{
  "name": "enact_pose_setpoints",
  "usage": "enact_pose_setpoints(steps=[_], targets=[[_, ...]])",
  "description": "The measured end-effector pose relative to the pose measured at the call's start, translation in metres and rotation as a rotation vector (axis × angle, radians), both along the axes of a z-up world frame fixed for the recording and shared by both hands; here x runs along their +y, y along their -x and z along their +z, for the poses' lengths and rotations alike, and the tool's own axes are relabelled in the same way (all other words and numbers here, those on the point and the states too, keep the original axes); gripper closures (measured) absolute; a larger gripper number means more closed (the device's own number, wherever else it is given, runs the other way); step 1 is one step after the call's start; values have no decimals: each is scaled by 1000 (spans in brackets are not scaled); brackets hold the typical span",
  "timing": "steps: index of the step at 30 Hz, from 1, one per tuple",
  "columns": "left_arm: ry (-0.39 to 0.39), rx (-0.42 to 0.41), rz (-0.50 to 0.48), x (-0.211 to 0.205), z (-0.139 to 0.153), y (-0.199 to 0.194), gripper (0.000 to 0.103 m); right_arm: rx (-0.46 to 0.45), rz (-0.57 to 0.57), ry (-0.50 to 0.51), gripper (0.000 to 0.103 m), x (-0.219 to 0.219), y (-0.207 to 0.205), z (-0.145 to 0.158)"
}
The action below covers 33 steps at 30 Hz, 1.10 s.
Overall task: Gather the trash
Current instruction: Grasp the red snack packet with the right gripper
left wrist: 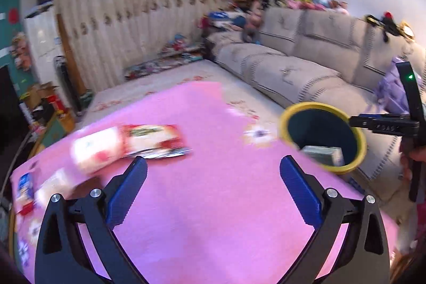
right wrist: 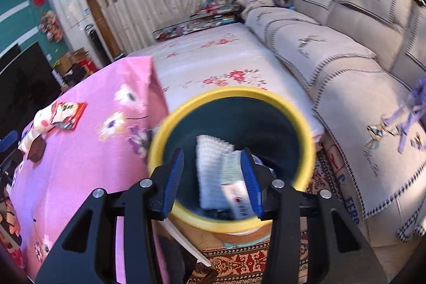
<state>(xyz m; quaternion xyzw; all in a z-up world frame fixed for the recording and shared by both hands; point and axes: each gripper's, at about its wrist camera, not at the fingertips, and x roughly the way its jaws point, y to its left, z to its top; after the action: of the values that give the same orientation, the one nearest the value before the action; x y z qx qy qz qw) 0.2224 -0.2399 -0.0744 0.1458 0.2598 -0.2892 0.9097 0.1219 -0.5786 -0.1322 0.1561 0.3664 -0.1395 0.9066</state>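
My left gripper [left wrist: 213,164] stands wide open over a pink flowered cloth [left wrist: 207,204] with nothing between its blue pads. Blurred red-and-white wrappers [left wrist: 127,145] lie just beyond its left finger, and a small blue packet [left wrist: 25,185] sits at the cloth's left edge. My right gripper [right wrist: 213,153] holds a dark bin with a yellow rim [right wrist: 303,124] off the right edge of the table. It seems to be shut on the near rim, which the fingers partly hide. Inside the bin lie a white textured piece [right wrist: 210,169] and packets [right wrist: 237,193]. The same wrappers [right wrist: 58,116] show at far left.
A beige sofa [right wrist: 346,65] runs along the right with purple ribbon on it. A white flowered cover [right wrist: 213,57] spreads beyond the pink cloth. A patterned rug [right wrist: 239,260] lies under the bin. Curtains, a dark screen [right wrist: 24,87] and clutter fill the back and left.
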Motion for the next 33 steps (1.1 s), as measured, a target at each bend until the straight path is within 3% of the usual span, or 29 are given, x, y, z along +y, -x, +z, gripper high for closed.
enact_pose_setpoints(steps=[5,11,16,22,26,33], targets=[[-3,-41,171,91,-7,-16,5,-6,162,-6,59,63,-57,18],[109,-11,261,156,-9,-37,5,5,365,75,54,161,-123,31],[129,3,276,155,-12,-37,5,11,497,191,43,239,-170,20],[141,31,289,154,-16,-41,5,23,574,350,42,297,-200,-1],[130,38,285,151,-19,-41,5,52,541,442,42,307,-223,-15],[119,42,272,146,-21,-40,5,57,520,479,48,309,-239,-21]])
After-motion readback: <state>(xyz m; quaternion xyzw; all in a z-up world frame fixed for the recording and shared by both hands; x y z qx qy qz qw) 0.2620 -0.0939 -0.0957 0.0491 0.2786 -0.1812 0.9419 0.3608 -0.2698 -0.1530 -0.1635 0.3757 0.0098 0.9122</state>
